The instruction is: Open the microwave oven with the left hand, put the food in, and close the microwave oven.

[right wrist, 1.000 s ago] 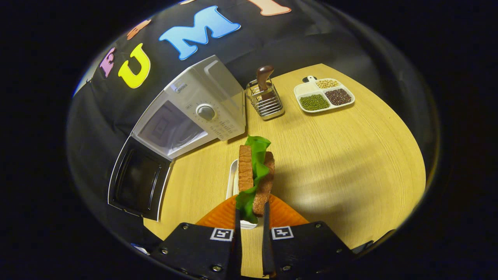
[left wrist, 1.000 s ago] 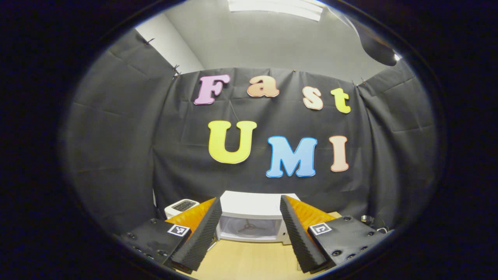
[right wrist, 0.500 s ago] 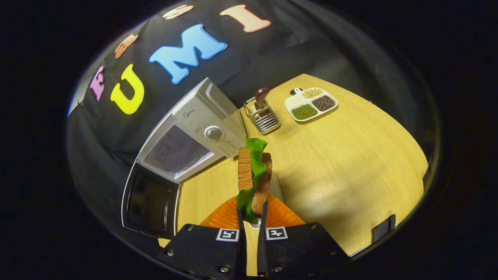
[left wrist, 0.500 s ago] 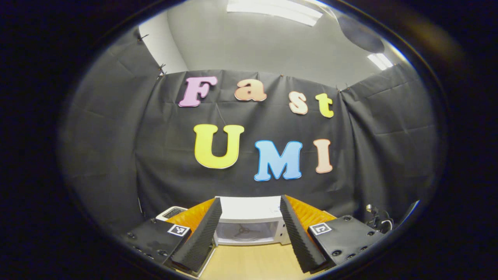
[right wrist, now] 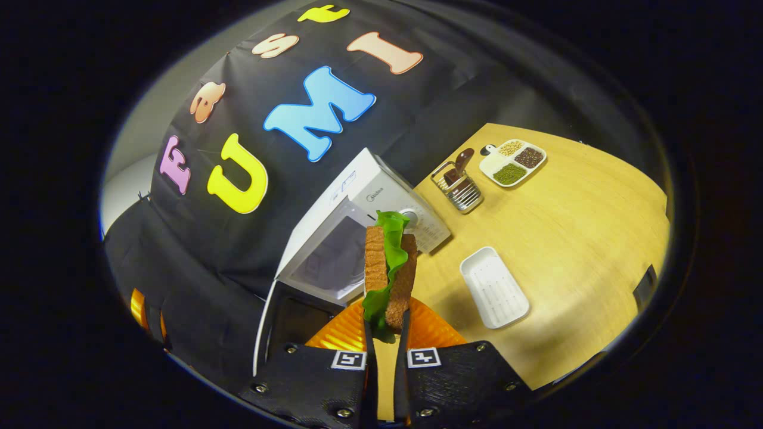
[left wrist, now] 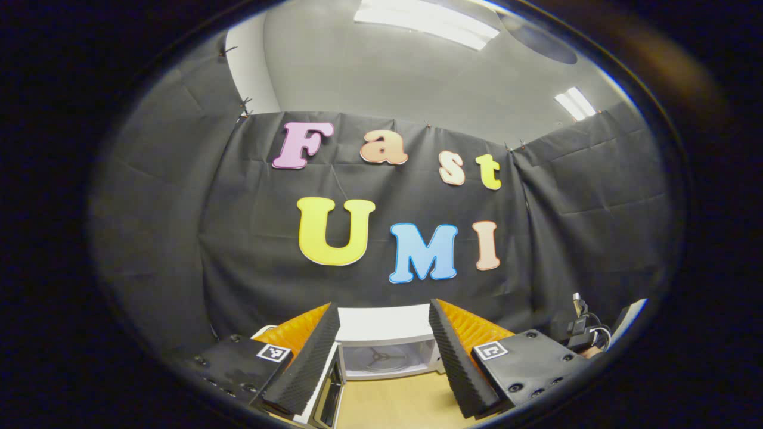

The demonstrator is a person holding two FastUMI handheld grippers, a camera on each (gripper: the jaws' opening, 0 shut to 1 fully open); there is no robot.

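Since a second ago the right gripper [right wrist: 381, 357] has carried the sandwich [right wrist: 388, 268] up off the white tray [right wrist: 494, 286] and swung it toward the microwave oven [right wrist: 357, 238], so the tray now lies bare on the counter [right wrist: 566, 238] off to the right instead of under the fingers.

Nearest the right gripper view's camera, the fingers are clamped on the lower end of the sandwich: two brown bread slices with a green lettuce leaf between them, standing on edge, its long axis running straight out along the fingers. Just beyond its tip is the oven's open cavity, ahead and slightly left, with the door [right wrist: 286, 333] swung out low on the left. That makes the right hand the nearer one; my judgement is that the coming move is a forward push, tilted down and left into the cavity.

In the left gripper view the left gripper [left wrist: 384, 357] has its fingers apart and empty, framing the open cavity and turntable ring from farther back.

Beyond, a wire rack [right wrist: 458, 187] and a divided dish of beans [right wrist: 512, 162] sit well apart. A small brand mark on the oven front is too small to read.
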